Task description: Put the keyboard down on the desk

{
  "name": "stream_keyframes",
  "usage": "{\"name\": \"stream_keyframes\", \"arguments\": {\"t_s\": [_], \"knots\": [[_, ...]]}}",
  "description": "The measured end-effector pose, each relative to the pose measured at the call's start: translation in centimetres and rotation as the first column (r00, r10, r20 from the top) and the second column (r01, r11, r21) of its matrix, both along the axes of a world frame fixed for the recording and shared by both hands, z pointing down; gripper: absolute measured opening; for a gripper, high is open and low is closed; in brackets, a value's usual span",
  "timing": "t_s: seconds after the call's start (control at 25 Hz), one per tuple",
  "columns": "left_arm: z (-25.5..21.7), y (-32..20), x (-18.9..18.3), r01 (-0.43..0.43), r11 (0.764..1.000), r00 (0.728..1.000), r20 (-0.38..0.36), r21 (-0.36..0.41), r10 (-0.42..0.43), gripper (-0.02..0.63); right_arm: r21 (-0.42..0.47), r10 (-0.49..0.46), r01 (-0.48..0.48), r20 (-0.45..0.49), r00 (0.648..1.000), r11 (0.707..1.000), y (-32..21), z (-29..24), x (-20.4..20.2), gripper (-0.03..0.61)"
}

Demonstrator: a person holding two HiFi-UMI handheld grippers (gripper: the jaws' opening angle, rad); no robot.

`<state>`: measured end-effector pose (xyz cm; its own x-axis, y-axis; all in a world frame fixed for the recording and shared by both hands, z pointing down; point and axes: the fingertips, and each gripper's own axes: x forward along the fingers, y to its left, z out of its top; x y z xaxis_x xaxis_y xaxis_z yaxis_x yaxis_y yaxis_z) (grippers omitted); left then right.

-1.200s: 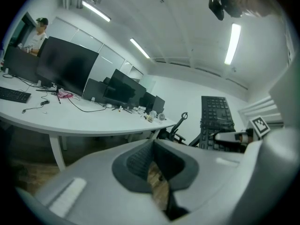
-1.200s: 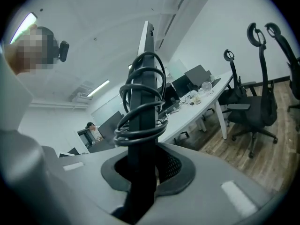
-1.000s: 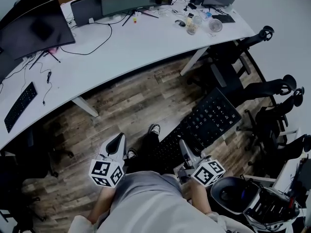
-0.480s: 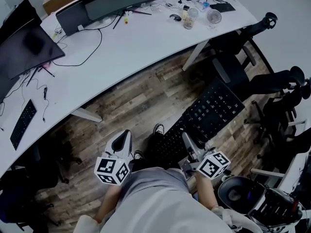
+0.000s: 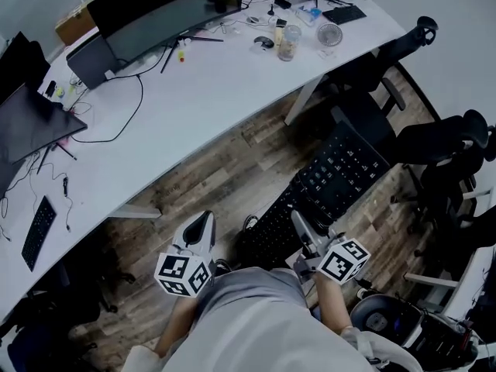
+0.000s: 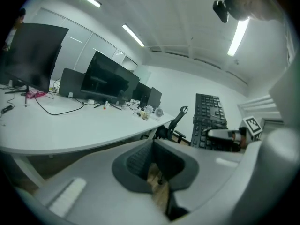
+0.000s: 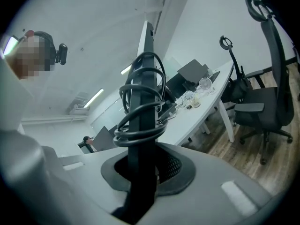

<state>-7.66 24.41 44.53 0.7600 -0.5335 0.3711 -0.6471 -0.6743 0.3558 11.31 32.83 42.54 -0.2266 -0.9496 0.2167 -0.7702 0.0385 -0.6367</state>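
One gripper, the right gripper (image 5: 301, 227), has its jaws clamped on the keyboard (image 5: 329, 184), which hangs over the floor (image 5: 217, 169), short of the desk (image 5: 194, 107). The left gripper (image 5: 201, 227) is empty, jaws slightly apart. Best carry the keyboard level past the desk's near edge onto bare top, minding its coiled cable (image 7: 140, 125).

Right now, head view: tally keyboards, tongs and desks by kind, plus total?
Keyboards: 2 - held keyboard, desk keyboard
Tongs: 2 - left tongs, right tongs
Desks: 1 - white desk
Total: 5
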Motion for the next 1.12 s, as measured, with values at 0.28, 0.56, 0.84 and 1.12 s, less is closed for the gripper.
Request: {"name": "stream_keyframes", "arguments": {"t_s": [0.28, 0.56, 0.84, 1.12], "knots": [[-0.6, -3.1, 5.4, -0.021, 1.000, 1.000, 0.012, 0.022, 0.021, 0.000, 0.034, 0.006, -0.007, 0.016, 1.000, 0.999, -3.7, -0.7, 5.4, 0.071], [-1.1, -5.0, 9.4, -0.006, 0.999, 1.000, 0.021, 0.046, 0.005, 0.000, 0.048, -0.021, 0.019, 0.028, 0.999, 0.999, -5.9, -0.4, 9.3, 0.071], [-0.1, -4.7, 10.9, -0.005, 0.999, 0.998, 0.067, 0.046, 0.002, 0.000, 0.049, -0.026, 0.023, 0.055, 0.998, 0.999, -6.8, 1.0, 11.8, 0.071], [0.1, -5.8, 10.8, 0.051, 0.999, 0.996, 0.066, 0.019, -0.052, 0.000, 0.028, -0.028, 0.026, 0.087, 0.996, 0.999, -6.9, 1.3, 12.2, 0.071]]}}
